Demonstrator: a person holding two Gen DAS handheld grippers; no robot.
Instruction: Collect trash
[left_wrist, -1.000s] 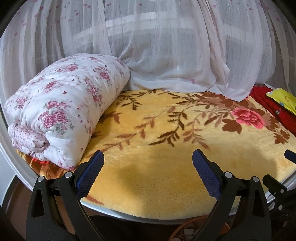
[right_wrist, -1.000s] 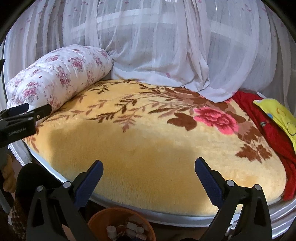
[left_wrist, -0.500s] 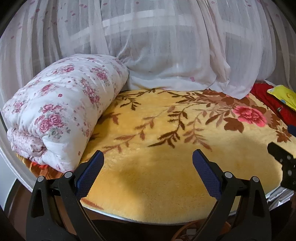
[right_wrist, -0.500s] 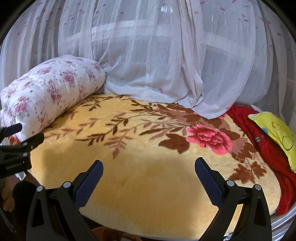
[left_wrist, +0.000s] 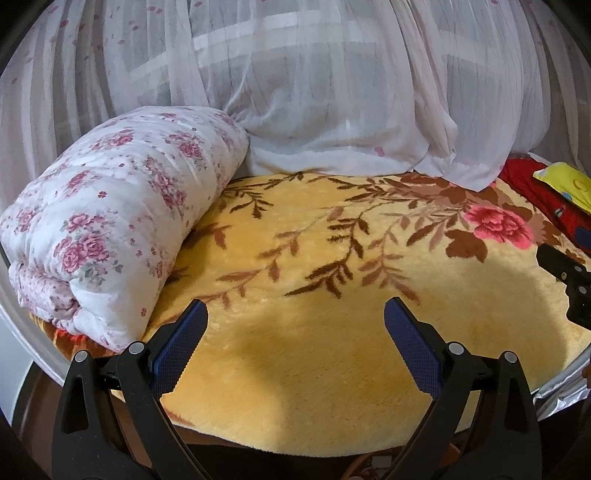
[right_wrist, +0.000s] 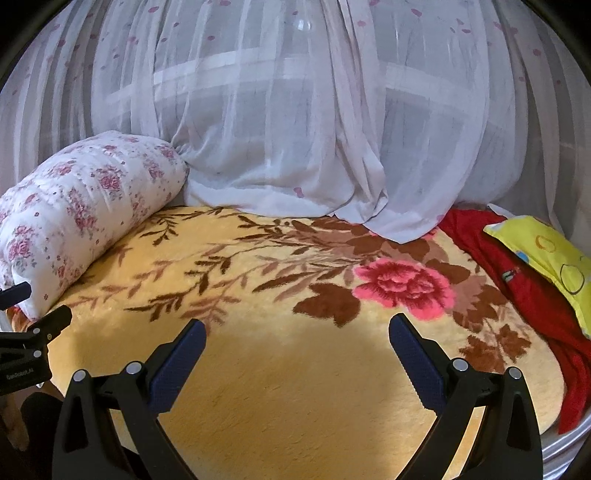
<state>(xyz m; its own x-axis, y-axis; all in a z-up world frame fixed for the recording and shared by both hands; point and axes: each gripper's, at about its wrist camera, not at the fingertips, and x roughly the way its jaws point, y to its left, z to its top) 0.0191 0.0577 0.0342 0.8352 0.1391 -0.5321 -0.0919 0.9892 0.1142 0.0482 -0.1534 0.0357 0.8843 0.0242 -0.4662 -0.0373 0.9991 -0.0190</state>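
No loose trash shows on the bed in either view. My left gripper (left_wrist: 295, 317) stands open above the near part of a yellow floral blanket (left_wrist: 332, 288), nothing between its blue pads. My right gripper (right_wrist: 297, 332) is also open and empty over the same blanket (right_wrist: 295, 369). At the right edge of the left wrist view is the black body of the right gripper (left_wrist: 569, 277). The left gripper's black body (right_wrist: 29, 350) appears at the left edge of the right wrist view.
A rolled white quilt with pink flowers (left_wrist: 110, 221) lies at the left of the bed. Sheer white curtains (right_wrist: 295, 129) hang behind. A red cloth (right_wrist: 528, 302) and a yellow pillow (right_wrist: 546, 258) lie at the right. The bed's metal rim (left_wrist: 561, 391) runs along the near edge.
Both cameras have tilted upward. The orange bin with trash under the bed's edge has dropped out of the right wrist view. More curtain shows. Both grippers stay open.
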